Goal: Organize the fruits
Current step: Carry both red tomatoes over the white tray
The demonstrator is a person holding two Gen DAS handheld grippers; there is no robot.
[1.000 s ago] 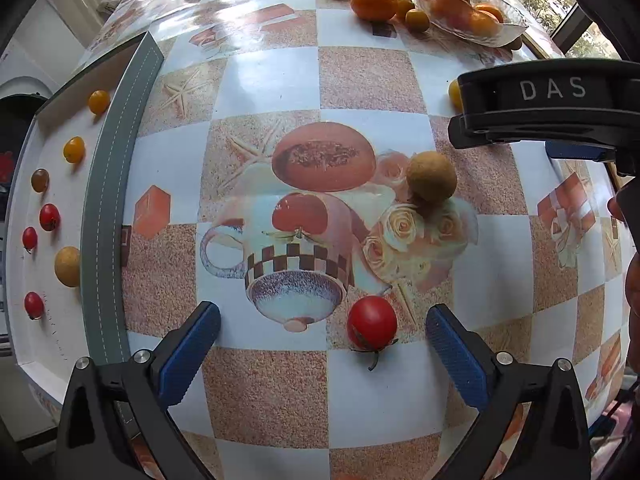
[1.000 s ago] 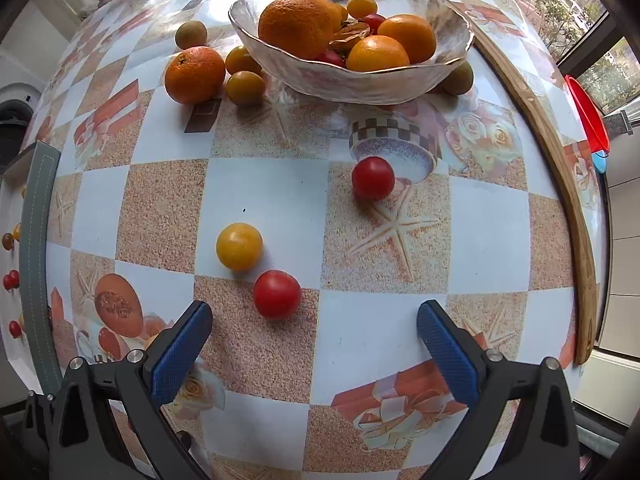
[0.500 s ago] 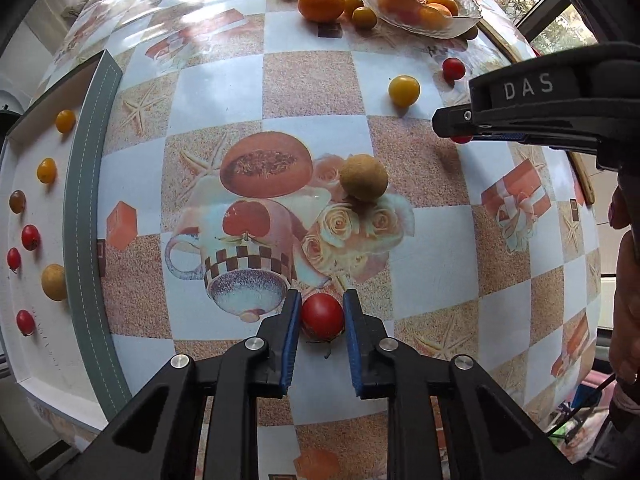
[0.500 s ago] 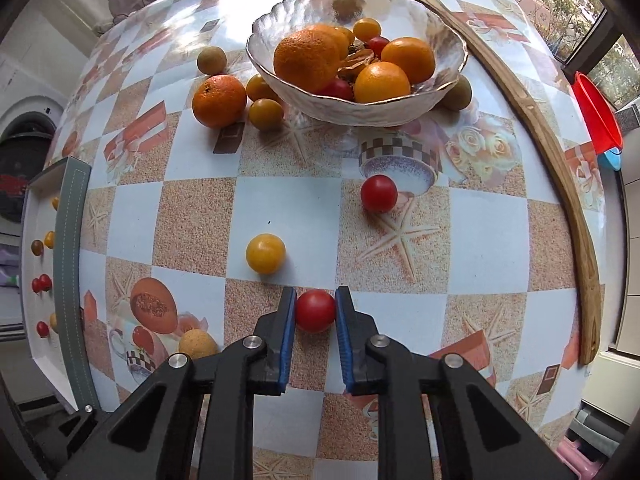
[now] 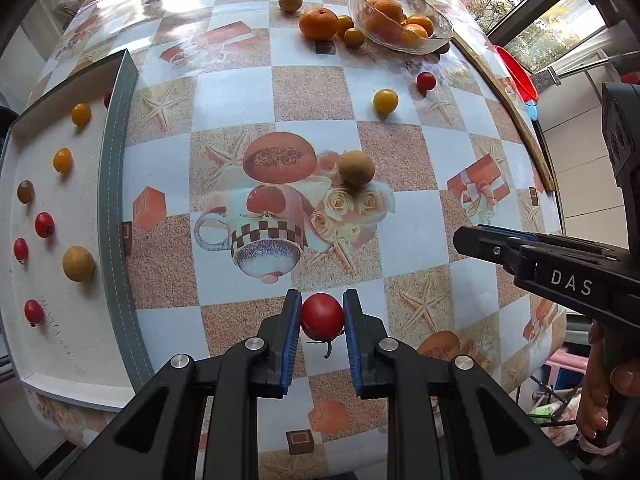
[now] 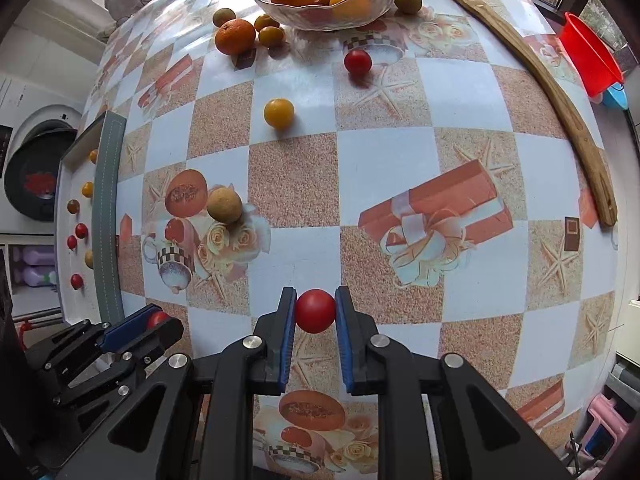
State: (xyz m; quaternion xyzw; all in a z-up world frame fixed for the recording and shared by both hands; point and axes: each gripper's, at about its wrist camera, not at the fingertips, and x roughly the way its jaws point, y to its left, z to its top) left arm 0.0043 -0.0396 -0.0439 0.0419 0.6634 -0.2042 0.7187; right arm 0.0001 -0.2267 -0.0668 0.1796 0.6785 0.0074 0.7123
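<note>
My left gripper [image 5: 322, 316] is shut on a red cherry tomato [image 5: 322, 315] with a stem, held above the patterned table. My right gripper [image 6: 315, 311] is shut on another red cherry tomato [image 6: 315, 310], also lifted. The white tray [image 5: 60, 340] with a grey rim lies at the left and holds several small red, yellow and brown fruits. A brown longan [image 5: 356, 168], a yellow tomato [image 5: 385, 101] and a red tomato [image 5: 426, 81] lie loose on the table. The left gripper also shows at the lower left of the right wrist view [image 6: 148, 326].
A glass bowl [image 6: 312, 20] of oranges stands at the far side, with an orange [image 6: 235, 36] and small yellow fruits beside it. A curved wooden strip [image 6: 560, 100] runs along the table's right edge. A red scoop [image 6: 588, 56] lies beyond it.
Both grippers, each shut on its tomato half a second ago, have lifted and drawn back from the table. One second ago both were open around the tomatoes.
</note>
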